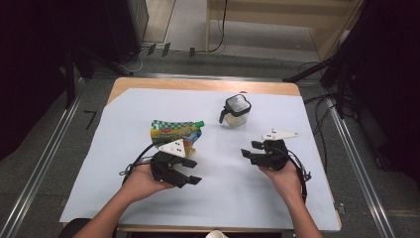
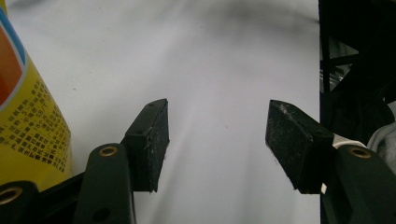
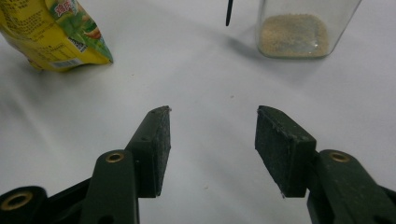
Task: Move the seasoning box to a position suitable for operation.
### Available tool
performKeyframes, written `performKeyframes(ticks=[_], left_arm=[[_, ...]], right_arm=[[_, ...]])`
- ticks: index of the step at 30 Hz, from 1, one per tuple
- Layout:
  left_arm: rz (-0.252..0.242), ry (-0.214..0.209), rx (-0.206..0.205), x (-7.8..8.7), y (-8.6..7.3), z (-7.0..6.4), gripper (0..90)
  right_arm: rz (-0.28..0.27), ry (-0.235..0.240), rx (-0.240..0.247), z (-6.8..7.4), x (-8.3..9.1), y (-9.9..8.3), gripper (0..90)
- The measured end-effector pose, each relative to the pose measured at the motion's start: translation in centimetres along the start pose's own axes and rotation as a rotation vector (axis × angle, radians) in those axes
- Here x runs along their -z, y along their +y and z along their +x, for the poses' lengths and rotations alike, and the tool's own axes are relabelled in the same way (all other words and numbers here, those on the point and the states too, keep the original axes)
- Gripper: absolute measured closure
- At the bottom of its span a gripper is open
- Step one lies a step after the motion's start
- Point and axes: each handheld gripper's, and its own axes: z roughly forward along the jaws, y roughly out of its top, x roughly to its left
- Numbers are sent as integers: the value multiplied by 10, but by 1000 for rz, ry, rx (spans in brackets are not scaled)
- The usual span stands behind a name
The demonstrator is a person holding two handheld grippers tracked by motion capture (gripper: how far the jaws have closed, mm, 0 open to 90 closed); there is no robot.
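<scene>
High view is showing both tongs, left (image 1: 190,172) and right (image 1: 251,150), hovering wide open and empty, nothing grasped yet, the pouch (image 1: 174,133) lying just beyond the left one, the jar (image 1: 236,110) farther right.

Left gripper (image 1: 188,172) sits just beside the pouch (image 1: 174,132); right gripper (image 1: 251,149) lies below the jar (image 1: 236,111), jaws apart.

Table sheet (image 1: 233,198) brightly lit, surroundings dark; soft shadows; close-ups slightly blurred.
</scene>
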Motion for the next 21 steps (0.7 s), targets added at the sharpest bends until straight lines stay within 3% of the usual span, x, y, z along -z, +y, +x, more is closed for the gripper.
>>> performKeyframes(ticks=[10,13,15,18,19,21], left_arm=[[-6,-6,-9,-1,1,-3,405],[4,-9,-16,-2,2,-3,405],[6,-8,-21,-2,2,-4,405],[0,-8,-19,-2,2,-5,406],[-10,-10,-15,-1,2,-5,406],[-13,-14,-16,-1,3,-5,406]], right_arm=[[-35,-9,-4,-7,0,1,479],[-43,-8,-64,-16,-5,10,484],[-46,-2,-74,-18,-6,13,471],[-58,-44,-34,-18,-12,19,435],[-34,-78,-13,-19,-17,21,400],[-25,-85,-10,-20,-18,21,387]])
